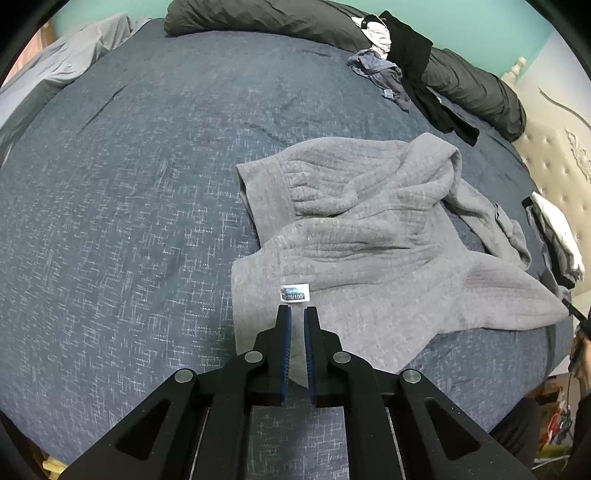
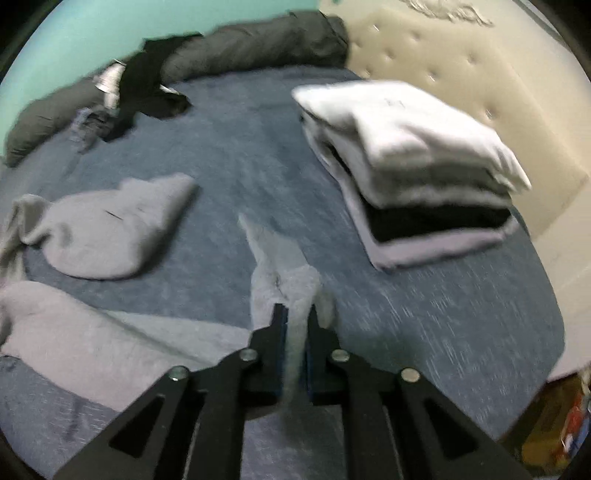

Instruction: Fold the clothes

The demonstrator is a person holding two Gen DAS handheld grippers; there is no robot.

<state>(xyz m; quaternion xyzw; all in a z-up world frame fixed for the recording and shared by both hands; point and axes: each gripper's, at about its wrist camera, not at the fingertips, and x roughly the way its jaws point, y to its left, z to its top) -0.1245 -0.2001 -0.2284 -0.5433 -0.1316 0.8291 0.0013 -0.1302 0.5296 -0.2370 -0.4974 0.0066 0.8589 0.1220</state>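
Left wrist view: looks forward and down along the left gripper point(image 1: 297, 314) fingers, low over the blue bedspread point(image 1: 129, 184), close to the grey sweater point(image 1: 369, 229), facing the dark pillows point(image 1: 258, 18) at the far edge.

Right wrist view: motion-blurred, looks along the right gripper point(image 2: 295, 312) fingers, close above the bed, facing the tufted headboard point(image 2: 443, 55) and the folded stack point(image 2: 413, 166).

Shared: bedspread, grey sweater point(image 2: 110, 229), dark pillows point(image 2: 258, 44), black garment point(image 1: 424, 74) point(image 2: 147, 88).
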